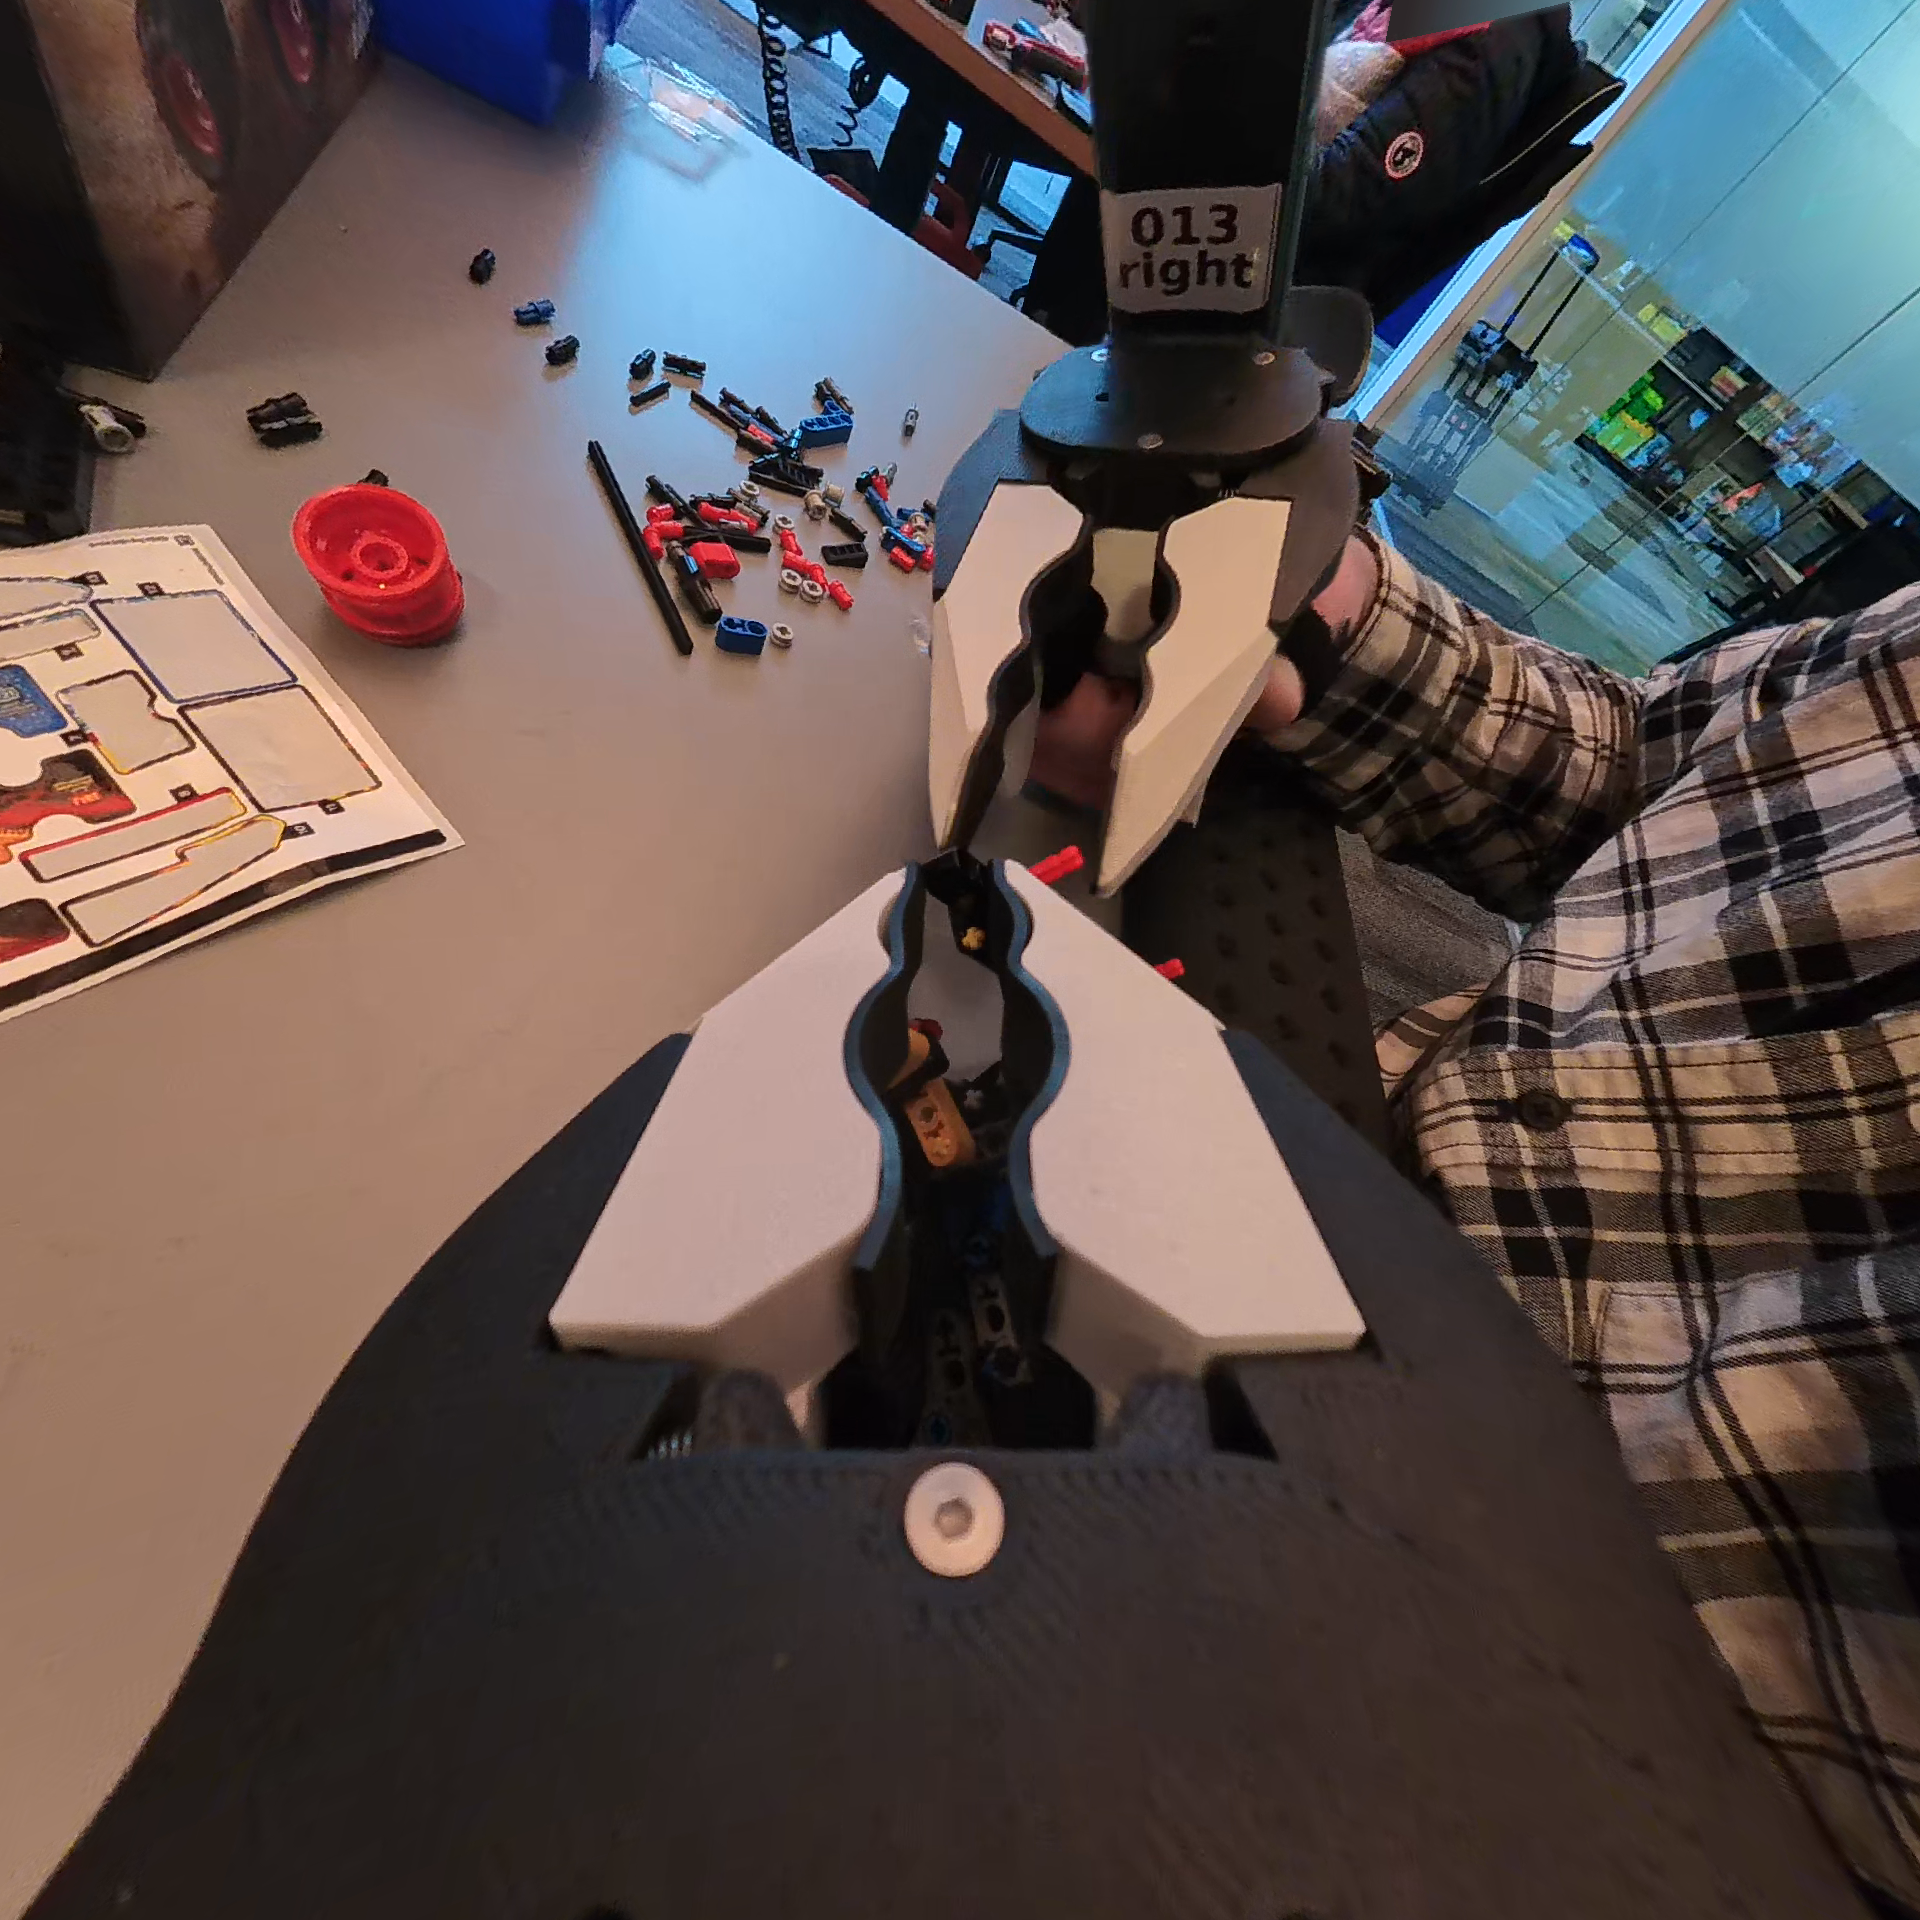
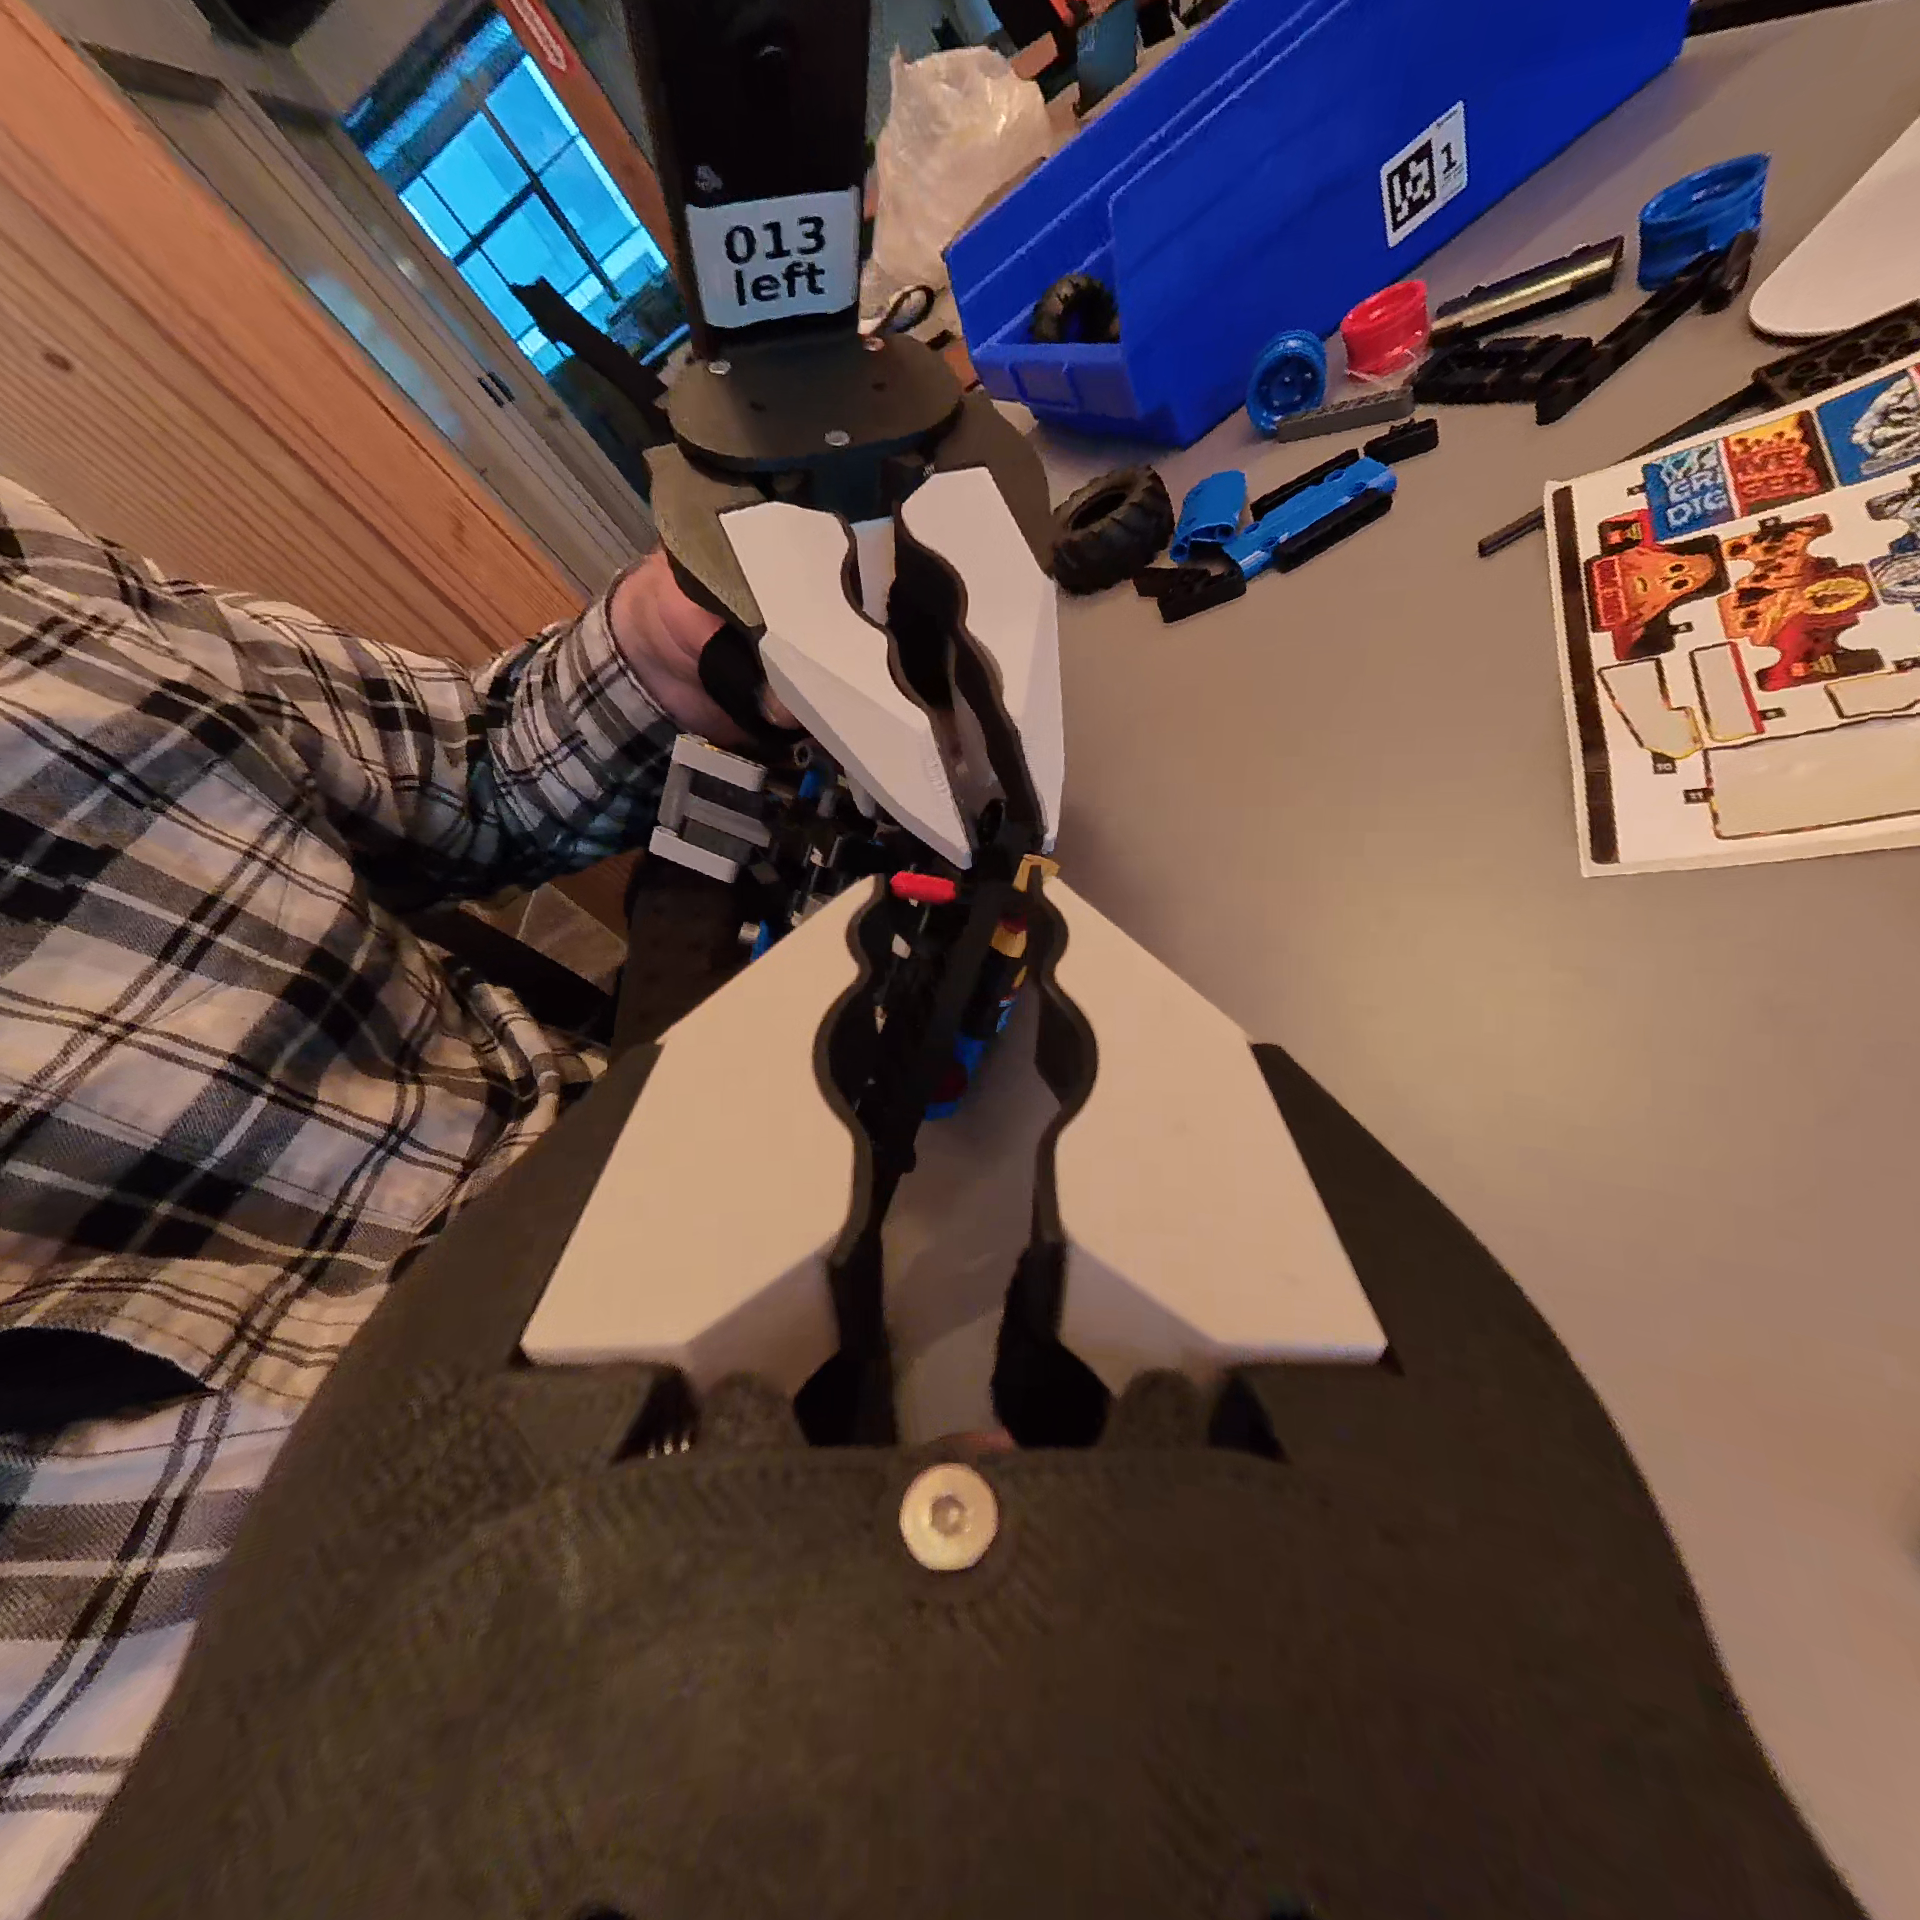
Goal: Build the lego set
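Black lego assy clamped btwn left gripper tips

red wheel rim; blue bin, grey table, plaid sleeve

Flat grey matte worktop, evenly lit. Past its far edge: glass partition wall with a teal tint, shelving visible behind it. A second wood-topped table on black legs stands beyond. Opposite side: light wood slatted panelling and a blue-lit gridded window.
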`<state>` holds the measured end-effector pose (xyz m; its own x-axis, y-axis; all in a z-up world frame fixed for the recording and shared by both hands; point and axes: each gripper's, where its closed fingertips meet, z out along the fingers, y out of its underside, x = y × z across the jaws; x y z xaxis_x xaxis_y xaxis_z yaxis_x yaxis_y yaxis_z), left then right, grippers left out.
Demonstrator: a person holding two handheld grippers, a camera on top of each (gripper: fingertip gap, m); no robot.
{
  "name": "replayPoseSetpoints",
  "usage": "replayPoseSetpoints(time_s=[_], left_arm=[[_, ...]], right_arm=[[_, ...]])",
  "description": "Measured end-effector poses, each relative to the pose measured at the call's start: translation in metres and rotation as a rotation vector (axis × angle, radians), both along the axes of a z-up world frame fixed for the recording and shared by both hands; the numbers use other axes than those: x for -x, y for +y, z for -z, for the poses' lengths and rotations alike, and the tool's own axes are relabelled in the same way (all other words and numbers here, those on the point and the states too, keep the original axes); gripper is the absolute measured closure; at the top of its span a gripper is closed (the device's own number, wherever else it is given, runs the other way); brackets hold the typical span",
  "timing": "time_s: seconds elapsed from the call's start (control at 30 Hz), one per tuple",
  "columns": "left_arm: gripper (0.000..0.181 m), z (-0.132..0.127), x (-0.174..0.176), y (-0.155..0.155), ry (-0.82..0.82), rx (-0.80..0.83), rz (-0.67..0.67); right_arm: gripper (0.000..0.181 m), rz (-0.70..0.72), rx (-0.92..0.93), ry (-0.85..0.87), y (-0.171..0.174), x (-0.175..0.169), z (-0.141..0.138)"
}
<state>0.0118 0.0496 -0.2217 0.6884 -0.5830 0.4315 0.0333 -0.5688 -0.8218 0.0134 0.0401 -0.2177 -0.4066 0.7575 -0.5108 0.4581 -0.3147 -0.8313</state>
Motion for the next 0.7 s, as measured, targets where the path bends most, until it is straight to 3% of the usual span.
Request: replayPoseSetpoints(time_s=[0.03, 0.4, 0.7], left_arm=[[0.172, 0.0002, 0.0001, 0.0001, 0.003, -0.001, -0.001], [0.172, -0.0015, -0.0025, -0.0007, 0.02, -0.017, 0.0], [0.172, -0.0029, -0.0039, -0.0019, 0.044, -0.037, -0.001]], right_arm=[[0.158, 0.001, 0.002, -0.002, -0.0001, 0.0008, 0.0003], [0.153, -0.057, 0.198, -0.06, -0.0034, 0.0002, 0.0007], [0.155, -0.102, 0.221, -0.077, -0.0097, -0.0014, 0.0018]])
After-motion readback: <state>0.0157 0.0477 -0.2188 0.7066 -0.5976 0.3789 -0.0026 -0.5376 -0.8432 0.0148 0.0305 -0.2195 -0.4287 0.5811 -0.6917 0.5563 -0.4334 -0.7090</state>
